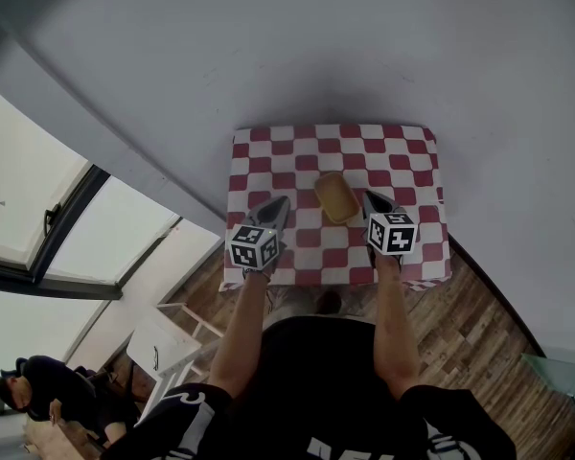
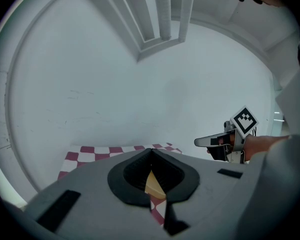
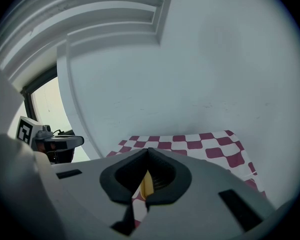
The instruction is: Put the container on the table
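A red-and-white checked cloth (image 1: 402, 151) reaches the grey wall (image 1: 316, 46). Beside it lies a wooden floor (image 1: 489, 333). A window (image 1: 38, 218) and a white rack (image 1: 168, 338) are at the left.

Container (image 1: 336, 198) on table (image 1: 402, 151), btwn L tongs (image 1: 280, 203) & R tongs (image 1: 372, 198).

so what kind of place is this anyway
Probably a plain indoor room: a small checked-cloth table against a bare white wall, a wood plank floor, and a window at left.
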